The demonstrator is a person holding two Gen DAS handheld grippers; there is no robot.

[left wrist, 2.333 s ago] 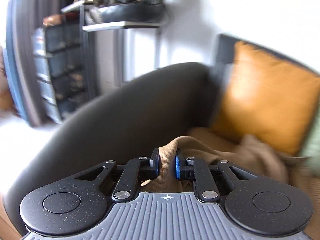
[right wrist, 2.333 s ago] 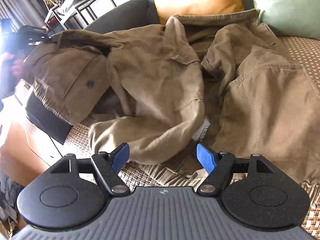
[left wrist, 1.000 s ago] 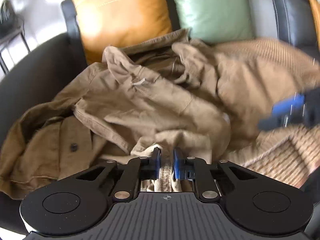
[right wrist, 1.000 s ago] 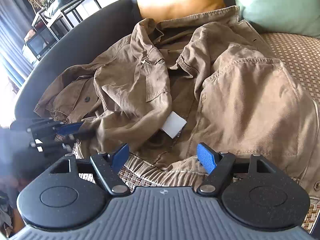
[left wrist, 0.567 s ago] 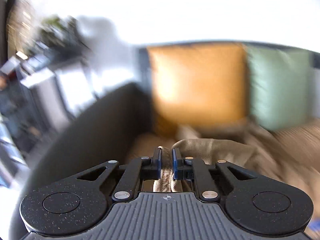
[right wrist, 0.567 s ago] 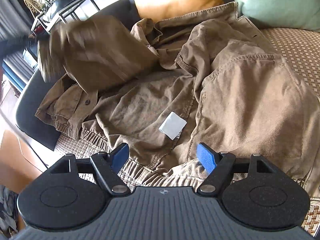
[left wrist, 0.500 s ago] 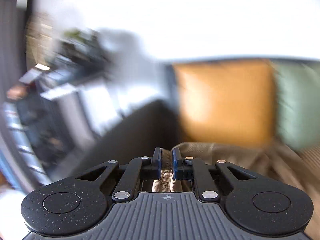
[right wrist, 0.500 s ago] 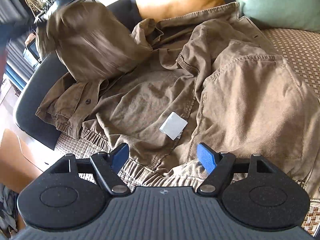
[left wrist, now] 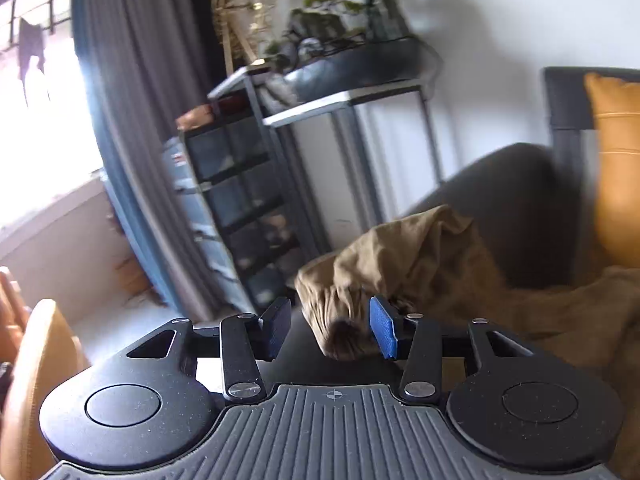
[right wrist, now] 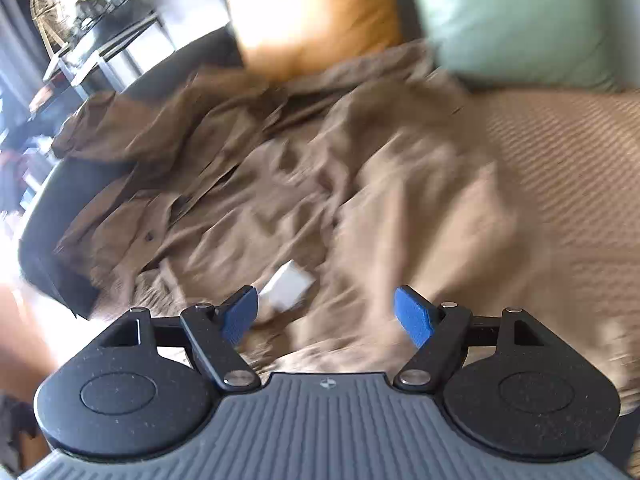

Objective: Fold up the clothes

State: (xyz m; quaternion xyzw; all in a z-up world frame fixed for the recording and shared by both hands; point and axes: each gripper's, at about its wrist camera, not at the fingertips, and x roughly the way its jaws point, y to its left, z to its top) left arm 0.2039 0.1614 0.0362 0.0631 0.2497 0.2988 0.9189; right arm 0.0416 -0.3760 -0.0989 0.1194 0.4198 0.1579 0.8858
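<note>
Over the sofa's left armrest [left wrist: 516, 184], my left claw [left wrist: 330, 326] stands with its jaws parted, gripping nothing. A bunched sleeve end of the jacket [left wrist: 400, 264] lies on the armrest between the blue pads [left wrist: 382, 326]; it sits against the right pad and clear of the left one. From there the cloth runs right, down onto the seat. An orange cushion [left wrist: 616, 184] stands against the backrest at the right edge of this view. Beyond the armrest stand a metal table [left wrist: 348, 100] carrying a dark tray with plants, a black drawer unit [left wrist: 240, 200] and a grey curtain [left wrist: 132, 100].

My right claw [right wrist: 326, 316] is likewise wide open and empty, held near the front edge of the seat. The jacket [right wrist: 320, 184] lies spread and rumpled across the seat, one side draped over the left armrest, collar end toward the cushions. A white label [right wrist: 286, 286] shows on the lining just beyond my left pad. Orange [right wrist: 312, 12] and green [right wrist: 516, 20] cushions lean at the back. Woven seat cover [right wrist: 580, 168] is exposed to the right. This view is motion-blurred; finer detail cannot be read.
</note>
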